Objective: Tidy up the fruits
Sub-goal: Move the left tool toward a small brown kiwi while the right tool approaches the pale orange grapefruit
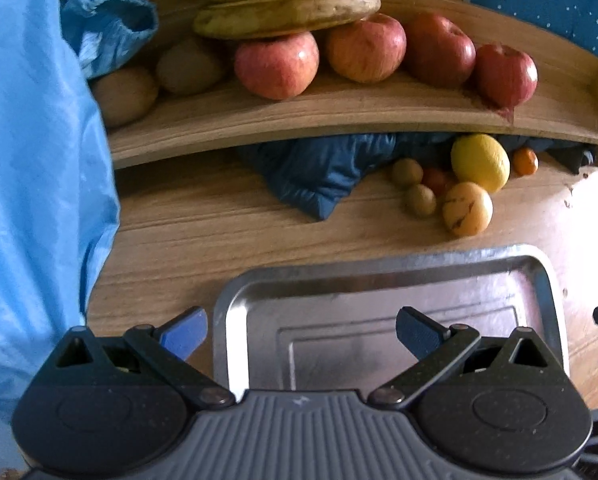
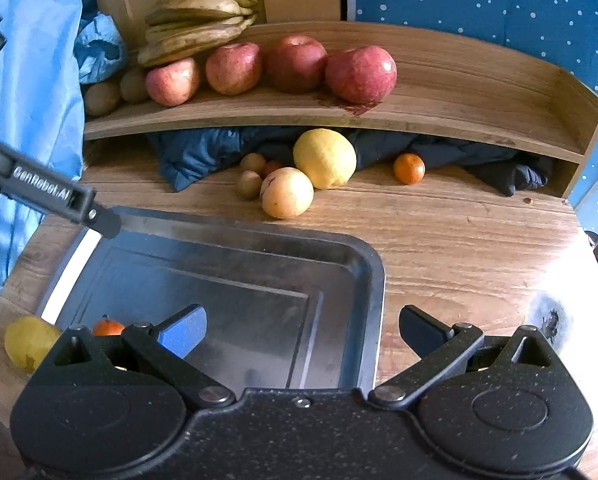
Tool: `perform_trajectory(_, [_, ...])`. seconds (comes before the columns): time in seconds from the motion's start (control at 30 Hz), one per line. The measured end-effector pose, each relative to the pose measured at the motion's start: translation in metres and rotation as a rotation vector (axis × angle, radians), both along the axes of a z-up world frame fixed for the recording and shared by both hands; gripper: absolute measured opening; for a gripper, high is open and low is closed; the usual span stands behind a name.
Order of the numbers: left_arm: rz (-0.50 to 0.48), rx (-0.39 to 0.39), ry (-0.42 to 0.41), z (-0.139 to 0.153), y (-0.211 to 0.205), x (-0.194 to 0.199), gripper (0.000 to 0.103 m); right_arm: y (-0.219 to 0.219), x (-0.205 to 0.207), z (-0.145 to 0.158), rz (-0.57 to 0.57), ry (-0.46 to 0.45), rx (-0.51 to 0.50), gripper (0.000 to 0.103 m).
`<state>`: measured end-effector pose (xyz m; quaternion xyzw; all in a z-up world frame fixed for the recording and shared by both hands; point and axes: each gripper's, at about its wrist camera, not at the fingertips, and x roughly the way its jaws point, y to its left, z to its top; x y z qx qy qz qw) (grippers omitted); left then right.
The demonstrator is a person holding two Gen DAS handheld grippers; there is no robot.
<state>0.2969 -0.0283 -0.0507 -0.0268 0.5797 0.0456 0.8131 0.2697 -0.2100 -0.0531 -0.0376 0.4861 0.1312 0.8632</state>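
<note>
Broadly, the wooden surface (image 2: 439, 240) carried a raised wooden shelf (image 2: 439, 80) at the back and a metal tray (image 2: 235, 236) near the front, its inside bare. On the shelf lay a bunch of bananas (image 2: 195, 20) resting above four red apples (image 2: 295, 62), with brown kiwis (image 2: 101, 96) to their left beside blue plastic (image 2: 99, 46). Below the shelf, against dark blue cloth (image 2: 191, 156), sat a large yellow citrus (image 2: 325, 158), a pale streaked fruit (image 2: 287, 193), small kiwis (image 2: 249, 184) and a mandarin (image 2: 409, 168) off to the right. Left of the tray lay another yellow fruit (image 2: 29, 342) and a mandarin (image 2: 108, 327). The left claw (image 1: 301, 332) and right claw (image 2: 303, 332) both stood apart, holding nothing.
</note>
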Motion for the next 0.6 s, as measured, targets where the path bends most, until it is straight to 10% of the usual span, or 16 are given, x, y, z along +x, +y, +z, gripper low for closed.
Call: perform_trajectory(0.6, [-0.066, -0.127, 0.045, -0.029, -0.009, 0.047, 0.102, 0.015, 0.025, -0.007, -0.007, -0.03, -0.054, 0.102])
